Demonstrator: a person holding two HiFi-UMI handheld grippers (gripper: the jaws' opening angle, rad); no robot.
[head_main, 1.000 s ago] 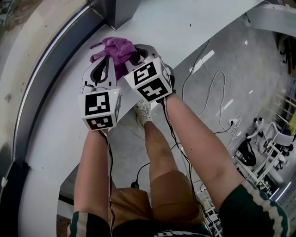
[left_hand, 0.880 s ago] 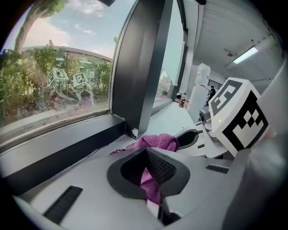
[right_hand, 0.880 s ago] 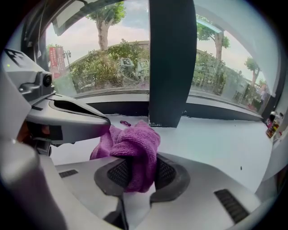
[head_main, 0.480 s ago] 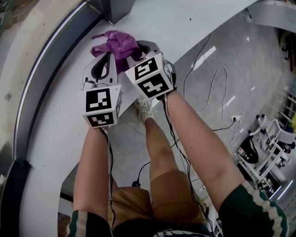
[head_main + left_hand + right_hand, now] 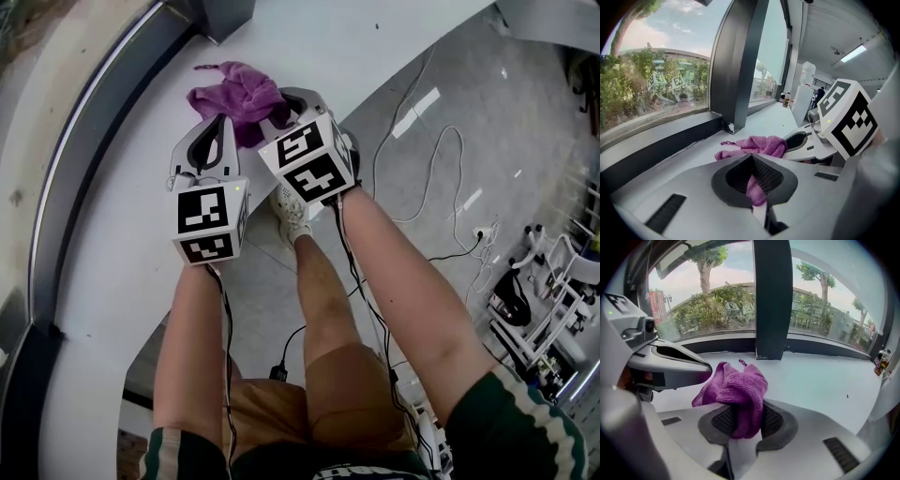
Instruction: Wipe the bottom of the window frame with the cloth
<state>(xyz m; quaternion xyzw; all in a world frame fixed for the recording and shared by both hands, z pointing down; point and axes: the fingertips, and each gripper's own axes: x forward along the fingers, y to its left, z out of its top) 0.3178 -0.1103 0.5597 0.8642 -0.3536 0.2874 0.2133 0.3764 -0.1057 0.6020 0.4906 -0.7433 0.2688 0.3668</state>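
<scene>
Two clamped holds on cloth (image 5: 239, 97), frame upper centre: left gripper (image 5: 755, 186), right gripper (image 5: 740, 420). Soft, light, limp; pinch bunched folds.

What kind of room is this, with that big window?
Probably a lab or workshop: a wide curved window above a white sill, trees outside, and loose cables and white equipment on the floor.
</scene>
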